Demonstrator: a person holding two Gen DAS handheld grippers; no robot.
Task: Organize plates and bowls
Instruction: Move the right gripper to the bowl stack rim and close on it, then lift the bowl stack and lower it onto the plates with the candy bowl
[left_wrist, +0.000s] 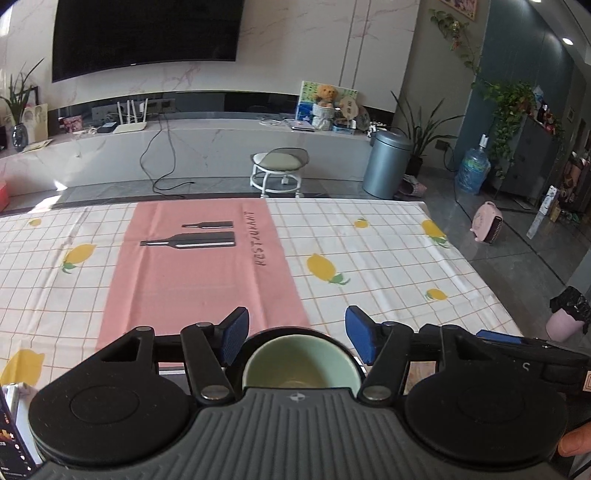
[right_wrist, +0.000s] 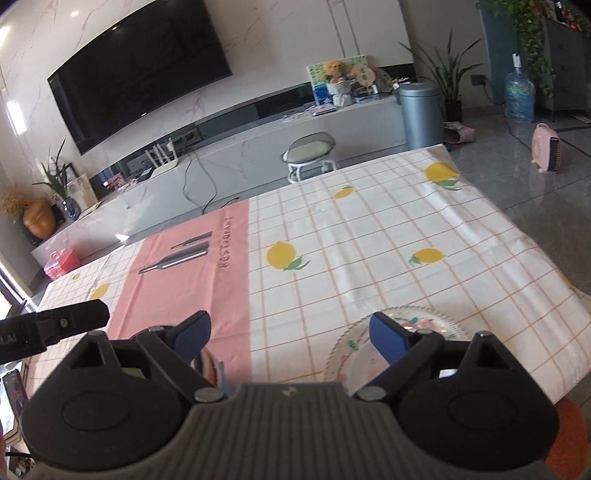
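Pale green bowl (left_wrist: 301, 363) inside a dark rim, down at six o'clock on the tabletop (left_wrist: 388, 258), low between the left tool (left_wrist: 297, 334) fingers — pads spread wide, clear of it on both sides. Patterned plate (right_wrist: 424, 325) with beaded edge at five o'clock in the right view, partly hidden behind the right tool (right_wrist: 290, 334) — spread too, pinching nothing. Pink placemat (left_wrist: 192, 266) at twelve o'clock beyond the bowl.
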